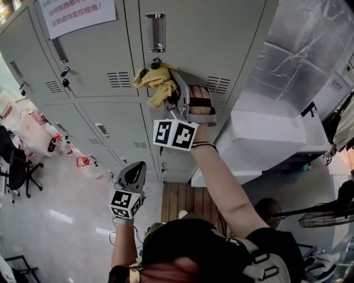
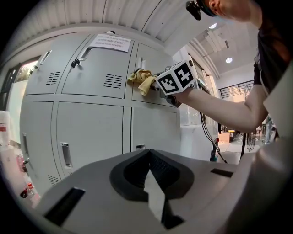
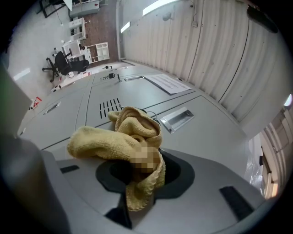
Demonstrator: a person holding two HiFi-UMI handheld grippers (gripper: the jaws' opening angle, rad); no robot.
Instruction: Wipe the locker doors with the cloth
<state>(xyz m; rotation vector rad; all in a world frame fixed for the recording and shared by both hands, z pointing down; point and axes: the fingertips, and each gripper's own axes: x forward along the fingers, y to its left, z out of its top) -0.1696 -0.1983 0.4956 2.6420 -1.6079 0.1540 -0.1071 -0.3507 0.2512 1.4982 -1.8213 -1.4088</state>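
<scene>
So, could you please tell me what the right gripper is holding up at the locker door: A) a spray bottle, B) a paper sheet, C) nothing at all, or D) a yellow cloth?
D: in the right gripper view, the right gripper has its jaws closed on a bunched yellow cloth, with the grey locker door just beyond it.

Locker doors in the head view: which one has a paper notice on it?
The upper door immediately left of the one with the yellow cloth. It alone bears a white sheet with red print.
</scene>
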